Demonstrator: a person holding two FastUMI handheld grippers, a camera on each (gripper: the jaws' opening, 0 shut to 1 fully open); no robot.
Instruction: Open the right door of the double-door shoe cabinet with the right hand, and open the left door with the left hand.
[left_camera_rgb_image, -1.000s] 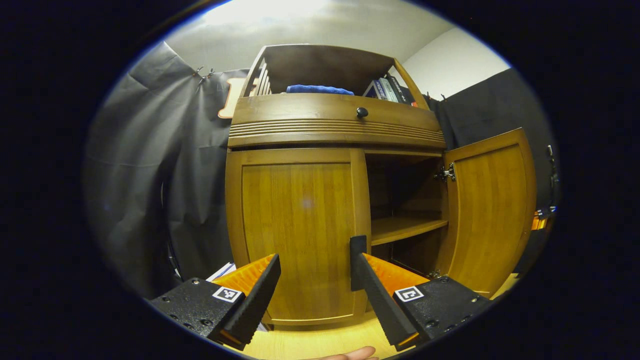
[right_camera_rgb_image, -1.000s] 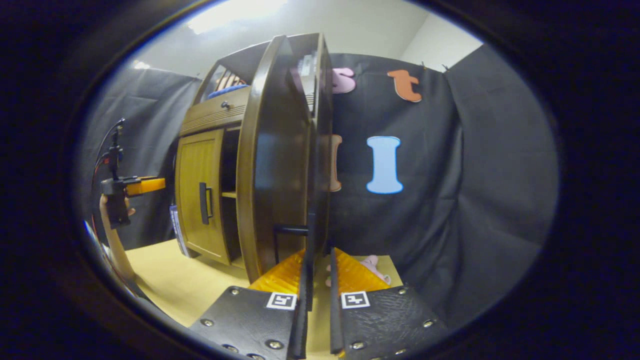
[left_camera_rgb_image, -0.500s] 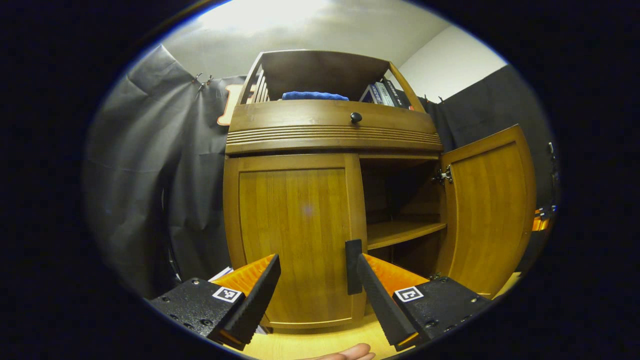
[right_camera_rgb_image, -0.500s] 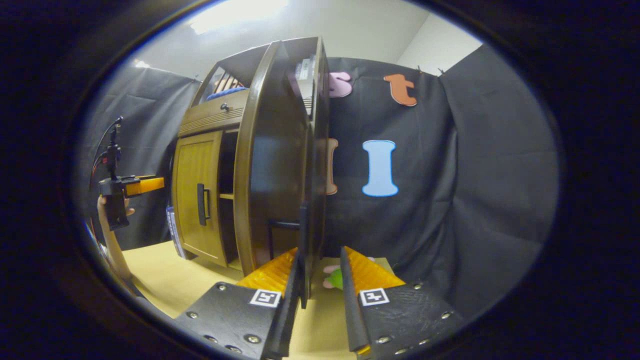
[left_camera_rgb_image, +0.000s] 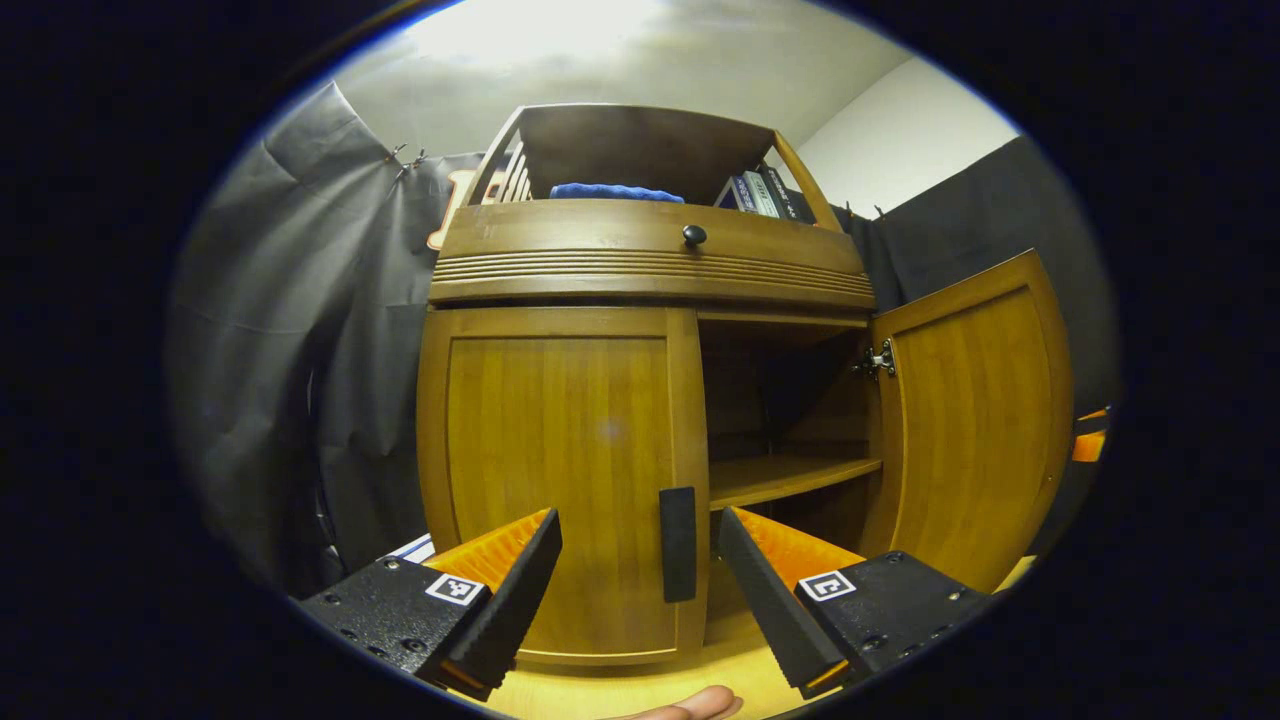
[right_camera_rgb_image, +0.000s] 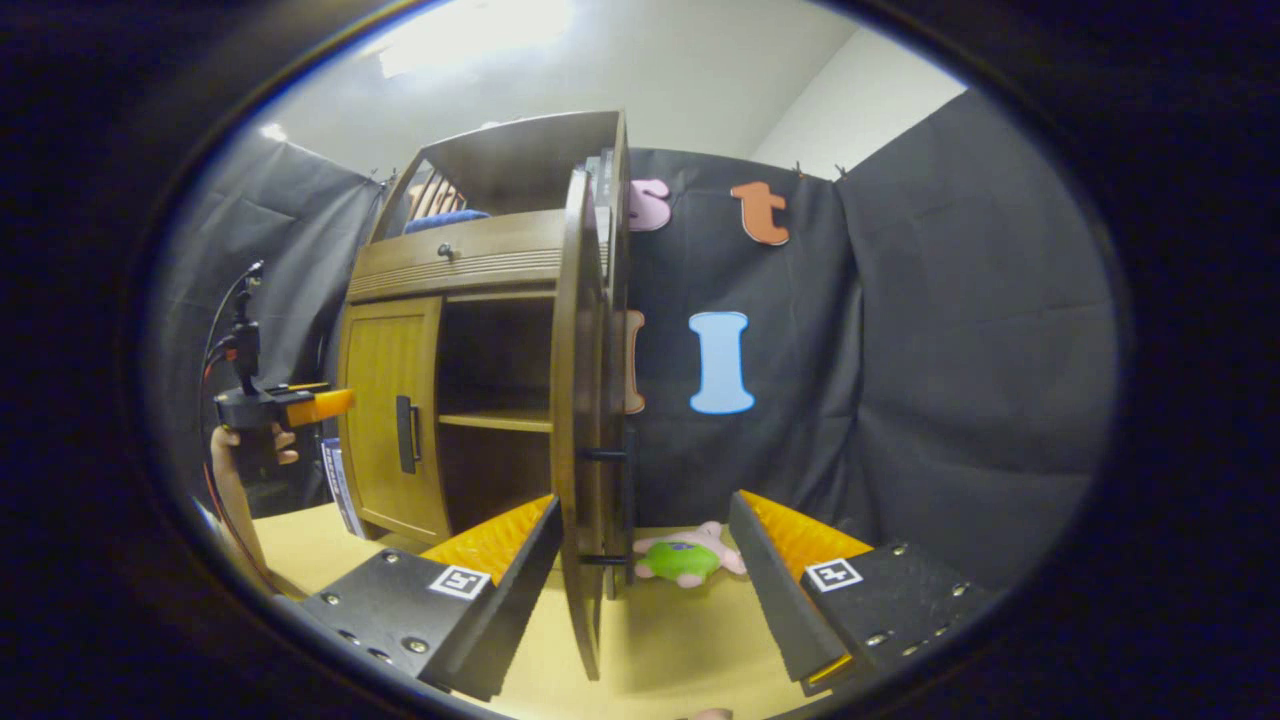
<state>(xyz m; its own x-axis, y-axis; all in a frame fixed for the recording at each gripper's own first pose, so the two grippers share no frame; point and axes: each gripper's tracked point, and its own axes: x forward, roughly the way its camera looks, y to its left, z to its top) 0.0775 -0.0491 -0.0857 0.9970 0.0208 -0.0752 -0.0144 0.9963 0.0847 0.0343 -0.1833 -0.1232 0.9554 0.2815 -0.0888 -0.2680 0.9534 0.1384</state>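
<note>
right door (left_camera_rgb_image: 975, 420) swung wide, left door (left_camera_rgb_image: 560, 480) shut.
both grippers spread, gripping nothing; left gripper (left_camera_rgb_image: 640, 575) best closed squarely around handle (left_camera_rgb_image: 677, 543) at 12 o'clock, then pulled along hinge arc.

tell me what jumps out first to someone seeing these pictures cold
The wooden shoe cabinet dominates: its right door swung wide, baring a shelf, its left door shut. The left tool gapes at the left door's handle. A small plush toy lies by the right door.

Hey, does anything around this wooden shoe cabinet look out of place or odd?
One thing: a small pink-and-green plush toy lies on the light wooden floor beside the open right door. Nothing looks damaged or spilled.
</note>
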